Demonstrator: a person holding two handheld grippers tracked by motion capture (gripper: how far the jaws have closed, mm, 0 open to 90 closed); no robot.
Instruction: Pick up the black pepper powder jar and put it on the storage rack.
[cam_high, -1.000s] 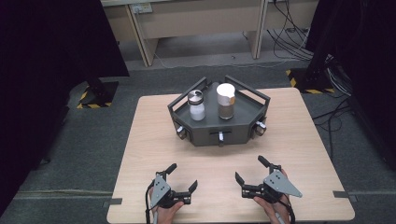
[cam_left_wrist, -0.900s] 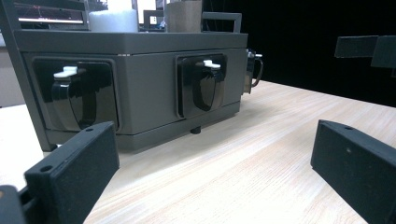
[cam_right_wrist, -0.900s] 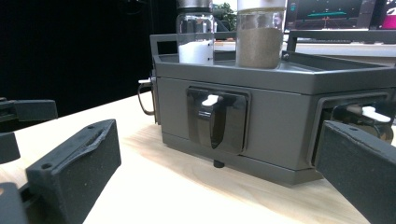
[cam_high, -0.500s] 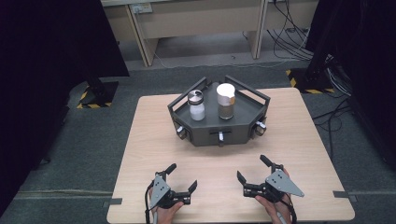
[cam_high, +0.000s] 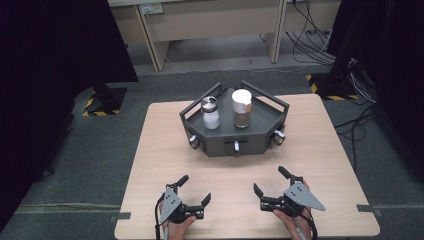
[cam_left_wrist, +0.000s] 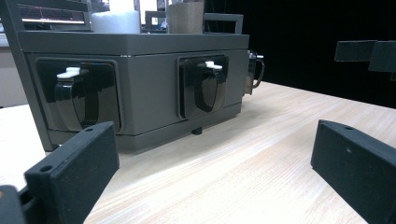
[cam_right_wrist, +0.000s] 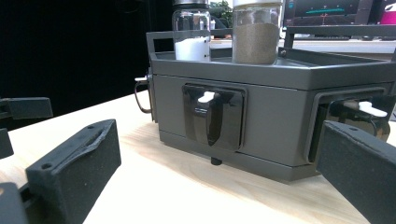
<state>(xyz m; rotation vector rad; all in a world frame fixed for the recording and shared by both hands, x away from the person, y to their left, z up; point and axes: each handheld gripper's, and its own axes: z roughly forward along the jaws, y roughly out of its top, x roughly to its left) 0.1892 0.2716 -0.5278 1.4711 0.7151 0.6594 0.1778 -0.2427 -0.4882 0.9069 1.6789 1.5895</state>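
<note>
High view: both the left gripper (cam_high: 191, 191) and right gripper (cam_high: 271, 181), jaws spread wide and empty, rest on the counter (cam_high: 330, 150) facing the grey tray (cam_high: 250, 142) straight ahead, about equally near.

Left gripper (cam_left_wrist: 210, 172) low over the table (cam_left_wrist: 261, 154), jaws wide apart, facing the grey tray's (cam_left_wrist: 149, 93) two front handles.
</note>
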